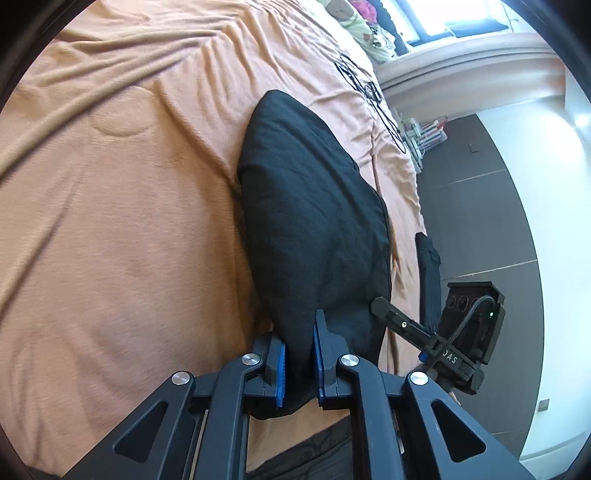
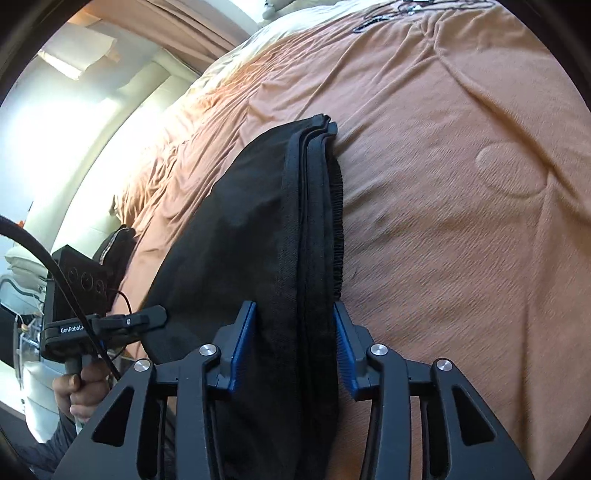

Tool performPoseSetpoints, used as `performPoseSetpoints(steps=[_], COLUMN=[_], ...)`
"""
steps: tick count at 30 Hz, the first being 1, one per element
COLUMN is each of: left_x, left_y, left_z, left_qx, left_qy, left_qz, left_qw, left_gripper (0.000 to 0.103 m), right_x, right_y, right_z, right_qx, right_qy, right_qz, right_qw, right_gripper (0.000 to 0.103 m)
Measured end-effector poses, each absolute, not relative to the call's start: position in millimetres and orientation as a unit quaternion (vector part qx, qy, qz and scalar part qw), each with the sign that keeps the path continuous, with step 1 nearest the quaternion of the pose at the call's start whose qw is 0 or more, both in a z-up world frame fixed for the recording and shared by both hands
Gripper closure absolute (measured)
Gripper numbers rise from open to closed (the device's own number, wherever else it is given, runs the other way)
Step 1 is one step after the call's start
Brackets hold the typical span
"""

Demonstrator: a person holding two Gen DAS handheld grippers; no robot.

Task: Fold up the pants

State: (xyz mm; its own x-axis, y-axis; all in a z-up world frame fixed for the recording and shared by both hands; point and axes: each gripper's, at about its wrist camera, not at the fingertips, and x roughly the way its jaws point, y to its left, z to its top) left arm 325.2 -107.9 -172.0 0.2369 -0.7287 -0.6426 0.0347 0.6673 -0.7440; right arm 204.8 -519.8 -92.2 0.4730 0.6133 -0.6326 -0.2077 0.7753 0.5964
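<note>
The black pants [image 1: 310,206] lie folded into a thick bundle on the orange bedspread [image 1: 122,206]. My left gripper [image 1: 299,365] is shut on one end of the bundle, its blue pads pressing the cloth. In the right wrist view the pants [image 2: 236,236] show several stacked layers and a ribbed waistband along the right edge. My right gripper [image 2: 295,350] is closed on those stacked layers at the other end. Each gripper shows in the other's view: the right one [image 1: 424,328] and the left one [image 2: 110,325], held by a hand.
The bedspread [image 2: 461,184] is wrinkled, with black cables [image 1: 369,92] lying near its far edge. Dark floor [image 1: 480,206] lies beside the bed. A patterned pillow [image 1: 354,22] and a window sill are at the far end.
</note>
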Motion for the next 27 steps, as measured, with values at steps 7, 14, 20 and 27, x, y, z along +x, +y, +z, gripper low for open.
performPoseSetpoints(steps=[7,14,20,27], left_x=[324.5,322.2,346.5,369.2], left_y=[-85.9,-65.8,-67.5,-61.1], left_z=[-170.4,-175.4,-180.5,-181.0], left_qx=[-0.301,-0.293,-0.26,-0.273], left_qy=[0.564,0.574,0.59,0.578], left_qz=[-0.255,-0.256,-0.215,-0.213], left_qw=[0.726,0.72,0.733,0.739], left_gripper=[0.09,0.089,0.058,0.056], right_x=[195.7,189.8,203.7,238.7], right_y=[-501.2,-496.2,-506.2,-528.5], right_z=[-99.2,-108.2,-107.5,-109.9], right_qx=[0.243,0.268,0.272,0.315], right_qy=[0.458,0.466,0.454,0.434], right_qz=[0.259,0.28,0.252,0.264], right_qw=[0.815,0.795,0.81,0.801], right_gripper=[0.07,0.072,0.044,0.034])
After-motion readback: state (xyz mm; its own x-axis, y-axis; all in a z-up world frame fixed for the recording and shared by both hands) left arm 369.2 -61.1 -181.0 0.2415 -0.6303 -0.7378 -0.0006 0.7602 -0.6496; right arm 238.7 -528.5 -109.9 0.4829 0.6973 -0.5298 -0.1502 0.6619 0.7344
